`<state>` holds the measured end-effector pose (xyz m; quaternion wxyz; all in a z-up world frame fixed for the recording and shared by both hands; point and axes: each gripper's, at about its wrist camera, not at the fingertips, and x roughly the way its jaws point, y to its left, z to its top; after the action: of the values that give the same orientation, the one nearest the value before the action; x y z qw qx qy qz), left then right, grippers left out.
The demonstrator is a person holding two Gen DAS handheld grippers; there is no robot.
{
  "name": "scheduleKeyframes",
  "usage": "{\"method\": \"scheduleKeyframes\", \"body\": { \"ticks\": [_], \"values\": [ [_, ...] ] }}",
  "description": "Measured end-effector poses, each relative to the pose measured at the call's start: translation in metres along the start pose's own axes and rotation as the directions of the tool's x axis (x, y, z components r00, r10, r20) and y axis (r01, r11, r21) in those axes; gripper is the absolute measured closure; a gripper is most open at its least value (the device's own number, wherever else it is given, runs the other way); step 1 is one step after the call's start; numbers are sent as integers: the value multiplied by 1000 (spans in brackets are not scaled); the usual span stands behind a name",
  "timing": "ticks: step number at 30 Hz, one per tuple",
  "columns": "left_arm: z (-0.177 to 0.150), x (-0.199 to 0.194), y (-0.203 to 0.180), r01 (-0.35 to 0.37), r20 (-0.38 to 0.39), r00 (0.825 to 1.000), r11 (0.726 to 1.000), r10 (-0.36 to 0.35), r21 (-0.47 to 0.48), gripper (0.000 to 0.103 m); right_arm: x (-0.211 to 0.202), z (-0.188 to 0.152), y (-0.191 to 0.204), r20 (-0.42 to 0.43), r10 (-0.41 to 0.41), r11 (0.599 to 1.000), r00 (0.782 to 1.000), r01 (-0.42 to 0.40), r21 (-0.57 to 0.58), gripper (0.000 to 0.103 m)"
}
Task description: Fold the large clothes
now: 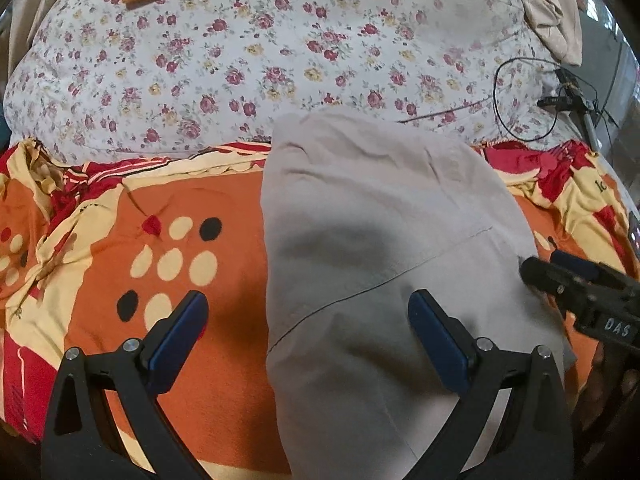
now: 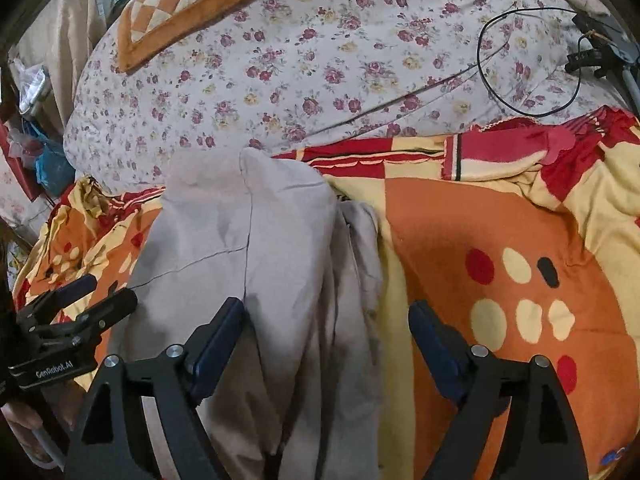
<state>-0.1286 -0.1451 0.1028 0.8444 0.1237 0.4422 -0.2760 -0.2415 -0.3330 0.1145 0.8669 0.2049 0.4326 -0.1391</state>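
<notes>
A light grey garment (image 1: 380, 240) lies folded in a long strip on the orange, red and cream blanket (image 1: 200, 248); it also shows in the right wrist view (image 2: 272, 248). My left gripper (image 1: 308, 320) is open, low over the garment's left edge, holding nothing. My right gripper (image 2: 326, 328) is open over the garment's right edge, holding nothing. The right gripper shows at the garment's right side in the left wrist view (image 1: 560, 276). The left gripper shows at the far left in the right wrist view (image 2: 92, 296).
A floral quilt (image 1: 260, 60) lies behind the blanket (image 2: 500, 240). An orange checked cushion (image 2: 180, 12) sits at the back. A black cable loop (image 2: 528, 64) and a stand (image 1: 572, 100) lie at the right. Clutter (image 2: 36, 148) lies beyond the bed's left edge.
</notes>
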Motion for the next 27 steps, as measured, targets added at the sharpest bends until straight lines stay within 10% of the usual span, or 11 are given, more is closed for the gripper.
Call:
{"method": "scheduleKeyframes", "body": {
  "ticks": [27],
  "values": [
    [-1, -48, 6, -59, 115, 991, 997, 64, -49, 2, -46, -8, 52, 154, -135, 987, 979, 147, -66, 18]
  ]
}}
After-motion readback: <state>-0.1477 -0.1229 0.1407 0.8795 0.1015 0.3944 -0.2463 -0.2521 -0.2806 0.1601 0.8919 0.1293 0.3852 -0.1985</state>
